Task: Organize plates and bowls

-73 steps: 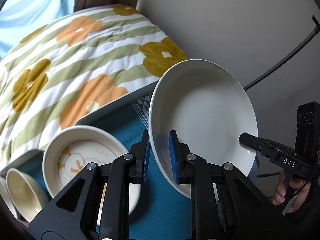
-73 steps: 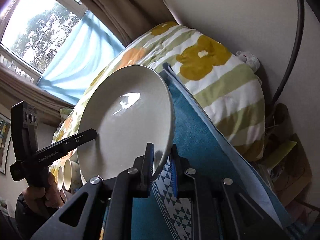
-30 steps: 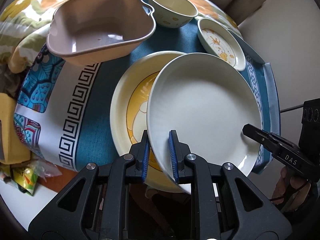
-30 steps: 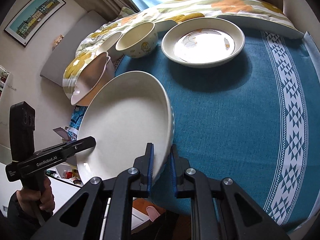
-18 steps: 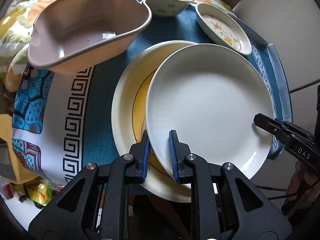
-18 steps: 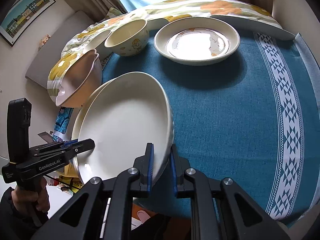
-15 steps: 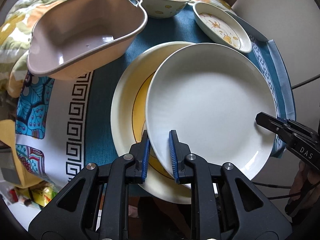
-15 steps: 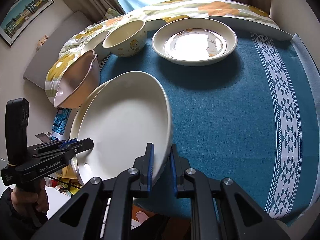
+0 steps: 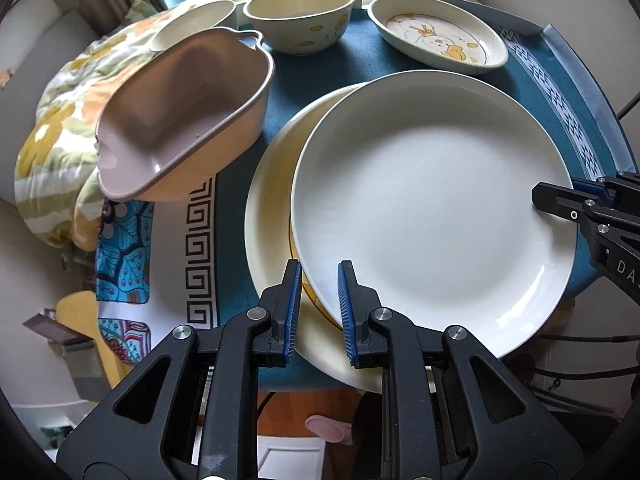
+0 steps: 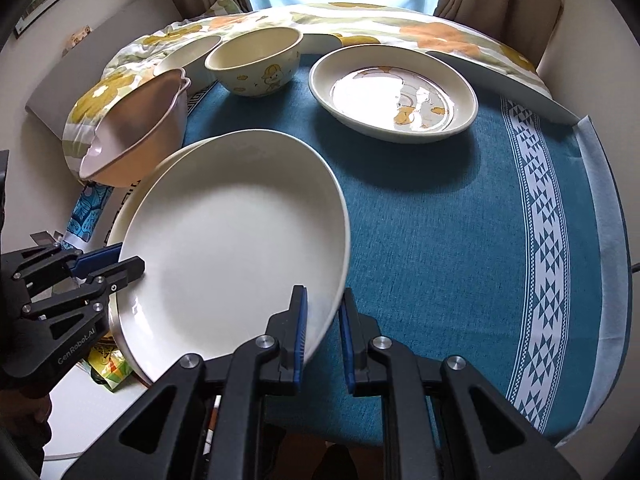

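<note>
Swung down from the wall, plain white round plate [image 9: 432,208] now low over yellow-rimmed cream plate [image 9: 272,200] on the teal-clothed desk [image 9: 320,76], left claw [image 9: 318,304] clamped on its near rim, right wrist view, right claw [image 10: 322,328] clamped on the opposite rim, duck-print bowl [image 10: 256,64] well beyond.

"GenRobot.AI" on left gripper [image 10: 132,264]

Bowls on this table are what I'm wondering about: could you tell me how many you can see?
3: a pink bowl at the table's left edge, tilted; a cream bowl with yellow prints at the far side; a pale bowl left of that, partly hidden behind the pink one. More may be hidden.
</note>
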